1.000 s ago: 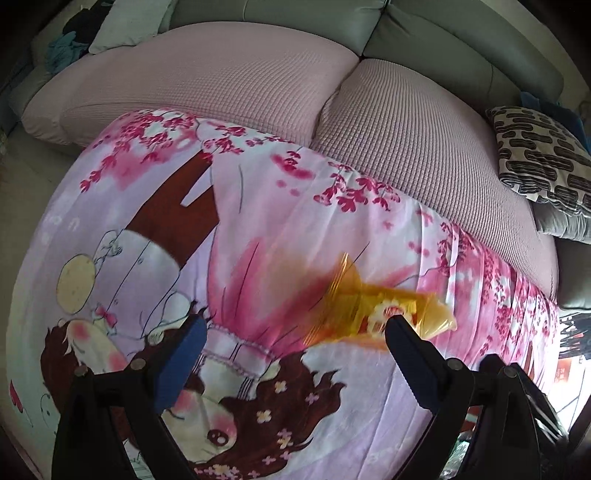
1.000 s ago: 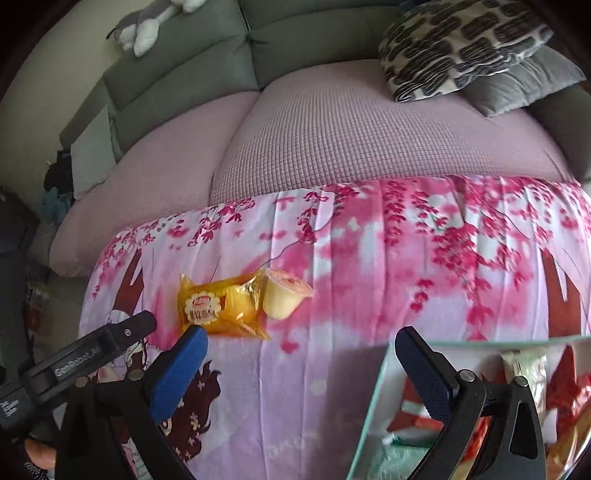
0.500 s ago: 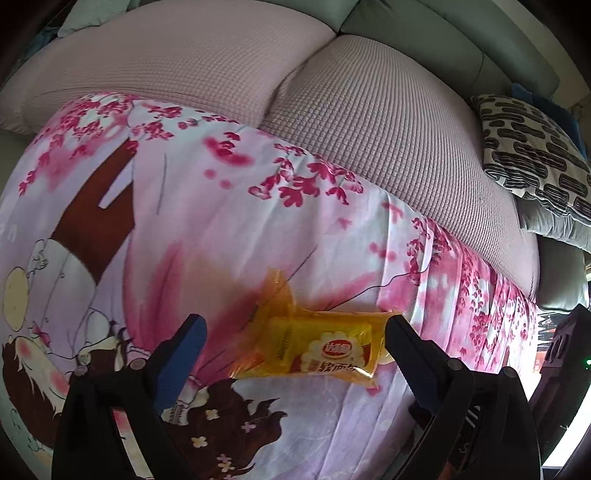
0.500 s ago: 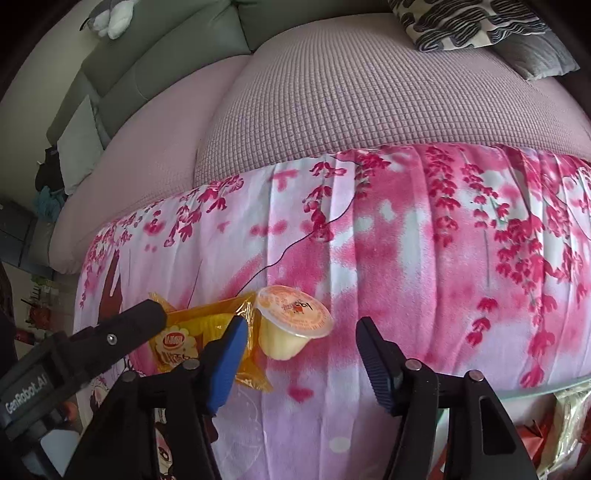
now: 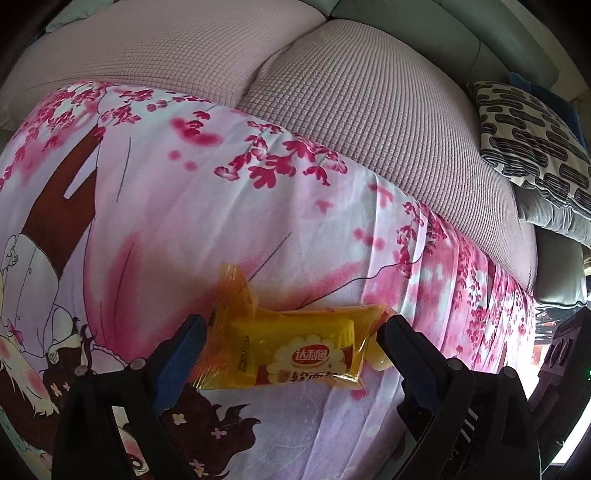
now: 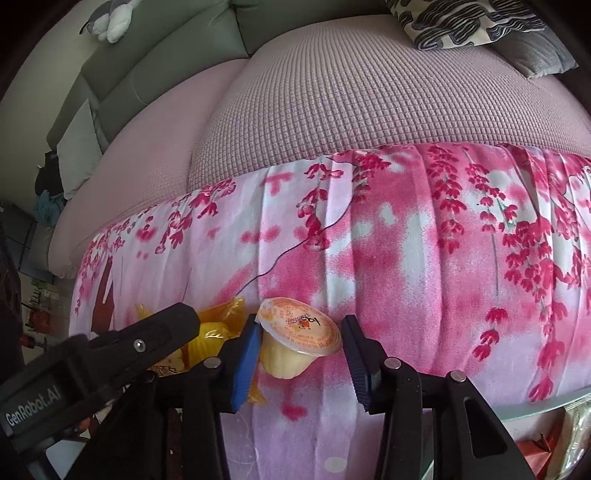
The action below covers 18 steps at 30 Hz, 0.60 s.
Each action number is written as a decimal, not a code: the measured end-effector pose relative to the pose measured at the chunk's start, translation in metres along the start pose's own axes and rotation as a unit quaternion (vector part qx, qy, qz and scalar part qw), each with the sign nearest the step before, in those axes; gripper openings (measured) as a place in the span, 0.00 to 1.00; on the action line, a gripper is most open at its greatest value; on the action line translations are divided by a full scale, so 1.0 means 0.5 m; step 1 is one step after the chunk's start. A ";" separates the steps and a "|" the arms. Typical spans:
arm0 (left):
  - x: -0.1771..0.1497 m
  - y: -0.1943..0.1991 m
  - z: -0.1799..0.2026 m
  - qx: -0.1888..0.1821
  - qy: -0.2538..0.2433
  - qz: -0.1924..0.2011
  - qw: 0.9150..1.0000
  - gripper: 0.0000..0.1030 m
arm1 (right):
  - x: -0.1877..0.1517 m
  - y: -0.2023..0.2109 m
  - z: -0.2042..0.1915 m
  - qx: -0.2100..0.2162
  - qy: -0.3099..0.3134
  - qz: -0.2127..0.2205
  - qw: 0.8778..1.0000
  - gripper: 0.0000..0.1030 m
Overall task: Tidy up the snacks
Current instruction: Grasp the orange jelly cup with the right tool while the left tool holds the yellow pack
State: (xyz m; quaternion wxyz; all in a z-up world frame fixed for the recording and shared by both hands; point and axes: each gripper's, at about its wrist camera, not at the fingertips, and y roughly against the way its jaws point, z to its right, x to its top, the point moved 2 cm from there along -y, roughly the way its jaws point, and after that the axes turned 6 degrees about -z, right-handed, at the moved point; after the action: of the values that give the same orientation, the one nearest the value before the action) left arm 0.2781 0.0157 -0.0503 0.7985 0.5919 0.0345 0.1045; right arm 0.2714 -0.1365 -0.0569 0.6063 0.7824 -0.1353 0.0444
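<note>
A yellow snack packet (image 5: 295, 350) lies on the pink blossom-print cloth (image 5: 184, 221). My left gripper (image 5: 291, 328) stands open over it, one finger at each end of the wrapper. Beside the packet sits a pale jelly cup (image 6: 295, 339) with an orange foil lid. It is between the fingers of my right gripper (image 6: 299, 332), whose jaws are closing. The blue pad presses the cup's side and the other pad meets the lid's rim. In the right wrist view, one of the left gripper's fingers (image 6: 147, 339) covers part of the packet (image 6: 218, 325).
The cloth drapes over a pink quilted sofa seat (image 5: 369, 110). A black-and-white patterned cushion (image 5: 535, 147) lies at the right. At the lower right, under a glass edge (image 6: 554, 406), more wrapped snacks (image 6: 546, 446) show. A plush toy (image 6: 107, 18) rests on the sofa back.
My right gripper came down and narrowed from wide open onto the jelly cup. My left gripper moved over the yellow packet, which now lies between its fingers.
</note>
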 end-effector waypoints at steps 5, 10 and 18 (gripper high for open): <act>-0.004 -0.013 0.016 0.013 -0.014 -0.004 1.000 0.94 | -0.004 0.014 0.022 -0.016 -0.008 -0.001 1.000 0.45; -0.007 -0.032 0.023 0.023 -0.017 -0.011 1.000 0.94 | -0.008 0.026 0.037 -0.026 -0.014 -0.004 1.000 0.45; -0.009 -0.032 0.021 0.010 -0.015 -0.009 1.000 0.77 | -0.016 0.037 0.046 -0.032 -0.013 -0.002 0.999 0.45</act>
State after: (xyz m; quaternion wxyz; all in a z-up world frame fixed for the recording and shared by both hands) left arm 0.2777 0.0007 -0.0626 0.7941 0.6006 0.0295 0.0880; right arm 0.2566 -0.1615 -0.0477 0.6295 0.7633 -0.1424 0.0287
